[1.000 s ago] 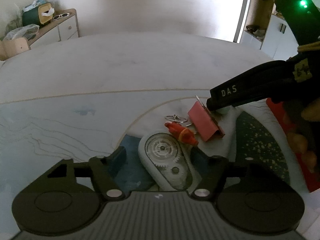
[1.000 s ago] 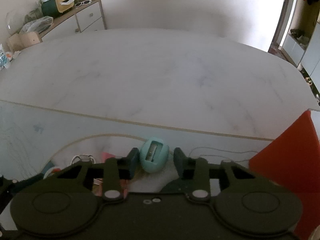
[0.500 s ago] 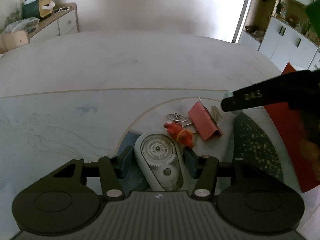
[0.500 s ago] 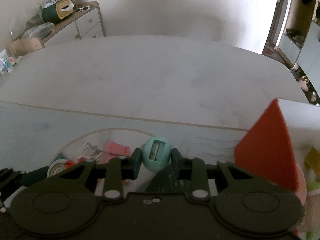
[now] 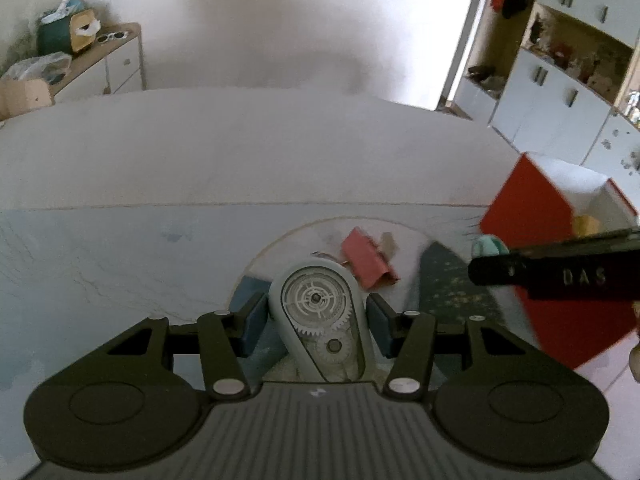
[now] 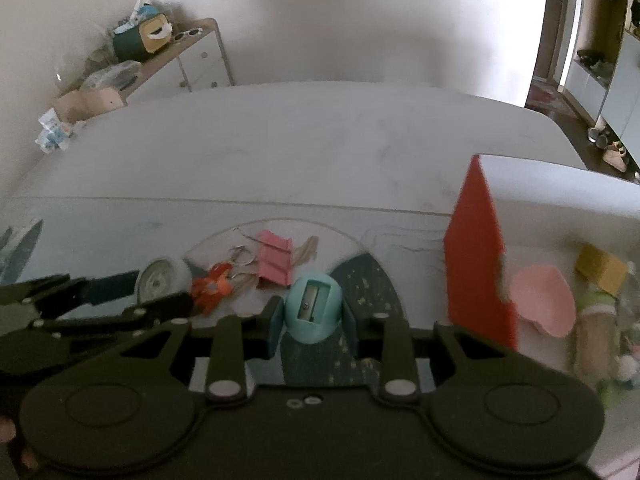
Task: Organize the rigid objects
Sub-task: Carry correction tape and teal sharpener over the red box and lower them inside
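Table (image 6: 320, 140), sharpener (image 6: 313, 312) pinched in right claw (image 6: 312, 322)

Home room: low drawer cabinet (image 6: 188, 64) with sunglasses (image 6: 188, 35) far left, white cupboards (image 5: 560, 112) and doorway far right.

1. Pale grey correction-tape dispenser (image 5: 318, 312), clear window, white gears.
2. Teal pencil sharpener (image 6: 313, 312).
3. Pink binder clip (image 6: 274, 264), at eleven o'clock from sharpener.
4. Red-walled box (image 6: 474, 264).
5. Pale blue mat (image 5: 100, 256), dark speckled patch.
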`<state>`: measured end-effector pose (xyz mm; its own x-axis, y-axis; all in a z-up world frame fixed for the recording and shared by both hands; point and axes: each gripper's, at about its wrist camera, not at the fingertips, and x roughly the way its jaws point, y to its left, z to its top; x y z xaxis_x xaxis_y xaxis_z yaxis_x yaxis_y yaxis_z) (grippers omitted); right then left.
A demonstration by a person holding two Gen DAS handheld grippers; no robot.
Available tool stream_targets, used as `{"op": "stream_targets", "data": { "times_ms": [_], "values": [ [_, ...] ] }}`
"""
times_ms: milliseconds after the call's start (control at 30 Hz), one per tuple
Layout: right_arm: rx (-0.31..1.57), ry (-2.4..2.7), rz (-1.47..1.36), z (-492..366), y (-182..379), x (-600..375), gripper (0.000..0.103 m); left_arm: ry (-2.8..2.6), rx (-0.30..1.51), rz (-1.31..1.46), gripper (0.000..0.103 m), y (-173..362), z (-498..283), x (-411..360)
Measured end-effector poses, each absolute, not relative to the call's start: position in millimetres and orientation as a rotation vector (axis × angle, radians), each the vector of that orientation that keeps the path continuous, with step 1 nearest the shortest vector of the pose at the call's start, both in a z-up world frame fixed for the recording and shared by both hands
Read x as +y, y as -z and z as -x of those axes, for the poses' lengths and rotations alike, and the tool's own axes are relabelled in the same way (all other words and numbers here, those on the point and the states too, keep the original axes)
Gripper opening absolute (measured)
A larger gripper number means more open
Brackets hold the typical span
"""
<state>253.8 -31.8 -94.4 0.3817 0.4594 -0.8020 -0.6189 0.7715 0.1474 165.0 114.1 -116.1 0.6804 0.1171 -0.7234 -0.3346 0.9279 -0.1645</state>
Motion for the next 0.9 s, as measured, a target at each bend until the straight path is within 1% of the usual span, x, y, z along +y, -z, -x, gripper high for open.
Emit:
{"op": "stream_targets", "data": {
  "times_ms": [467,900],
  "values": [
    [0.873,-0.698,0.090,-238.2,46.0,-102.0,0.031,-0.160,0.738,0.255,0.054,55.7,-160.7,68.4],
    [0.852,-0.618,0.037,-257.3,45.1,-195.6,0.031,-0.085,0.722,0.210,0.054,24.8,-191.2,-5.8]
  ]
}}
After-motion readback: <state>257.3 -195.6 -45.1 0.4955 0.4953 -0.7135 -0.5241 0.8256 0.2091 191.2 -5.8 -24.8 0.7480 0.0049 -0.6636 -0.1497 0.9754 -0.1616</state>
